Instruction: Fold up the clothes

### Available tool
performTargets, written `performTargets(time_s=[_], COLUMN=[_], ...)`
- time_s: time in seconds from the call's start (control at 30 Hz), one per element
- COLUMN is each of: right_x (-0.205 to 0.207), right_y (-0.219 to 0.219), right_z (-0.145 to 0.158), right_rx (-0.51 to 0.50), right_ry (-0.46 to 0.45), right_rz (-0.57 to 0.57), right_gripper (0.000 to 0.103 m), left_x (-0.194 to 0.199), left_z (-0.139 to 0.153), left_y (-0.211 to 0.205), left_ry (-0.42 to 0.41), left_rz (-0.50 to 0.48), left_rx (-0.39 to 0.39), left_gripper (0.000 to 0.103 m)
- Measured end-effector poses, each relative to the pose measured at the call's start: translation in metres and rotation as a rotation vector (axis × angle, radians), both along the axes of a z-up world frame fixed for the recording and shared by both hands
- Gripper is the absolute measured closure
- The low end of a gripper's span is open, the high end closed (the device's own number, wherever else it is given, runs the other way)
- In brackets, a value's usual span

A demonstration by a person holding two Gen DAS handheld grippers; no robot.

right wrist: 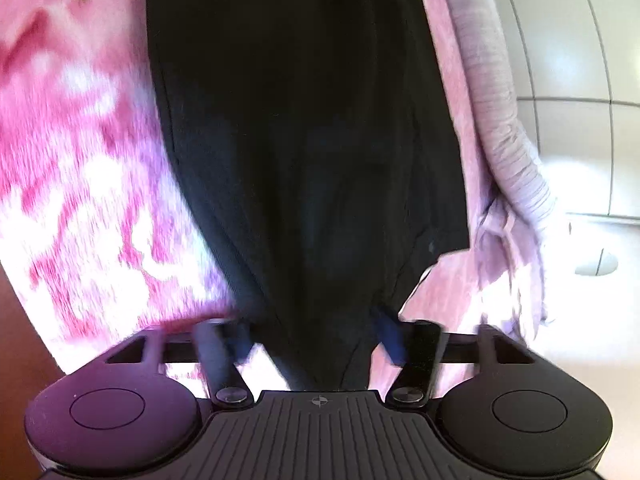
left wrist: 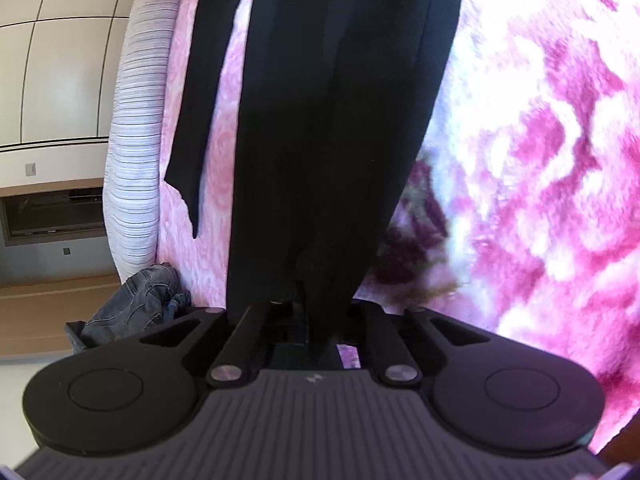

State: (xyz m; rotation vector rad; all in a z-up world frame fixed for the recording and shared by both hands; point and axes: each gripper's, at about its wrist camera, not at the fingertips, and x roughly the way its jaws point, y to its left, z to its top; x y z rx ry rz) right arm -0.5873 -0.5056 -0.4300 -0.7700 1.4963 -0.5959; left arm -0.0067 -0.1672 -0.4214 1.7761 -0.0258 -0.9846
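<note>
Two wrist fisheyes, each close along its fingers, both facing black garment (left wrist: 320, 120) over pink blanket (left wrist: 540, 140).

A pink-and-white patterned bedspread (left wrist: 540, 140) fills the near scene, with pale panelled walls (left wrist: 60, 80) and bright glare far left.

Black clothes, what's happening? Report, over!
Left hand-held gripper shut on black garment. Right hand-held gripper shut on it too. Garment hanging over pink blanket. Jeans off to the side.
</note>
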Motion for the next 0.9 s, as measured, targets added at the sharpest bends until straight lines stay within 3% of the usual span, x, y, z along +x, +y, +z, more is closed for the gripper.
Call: performTargets(time_s=[0.13, 0.23, 0.43, 0.63, 0.77, 0.9], right_x=[-0.01, -0.014, -0.018, -0.005, 0.02, 0.044], right_y=[0.0, -0.003, -0.01, -0.034, -0.083, -0.136], right_z=[-0.005, 0.007, 0.07, 0.147, 0.179, 0.2], right_rx=[0.007, 0.031, 0.058, 0.085, 0.135, 0.174], right_ry=[0.04, 0.036, -0.028, -0.079, -0.057, -0.038], right_rz=[-0.021, -0.011, 0.015, 0.061, 0.089, 0.088], right_gripper=[0.091, 0.098, 0.1, 0.1, 0.1, 0.1], left_x=[0.007, 0.006, 0.007, 0.029, 0.062, 0.098], left_z=[0.005, 0.022, 0.099, 0.182, 0.215, 0.222], left_y=[-0.007, -0.008, -0.021, -0.071, -0.121, -0.171], left_ry=[0.007, 0.015, 0.029, 0.099, 0.191, 0.268], left_rz=[0.016, 0.024, 0.07, 0.113, 0.165, 0.18], left_rx=[0.01, 0.017, -0.019, -0.045, -0.013, 0.037], left_gripper=[0.099, 0.1, 0.1, 0.099, 0.099, 0.099])
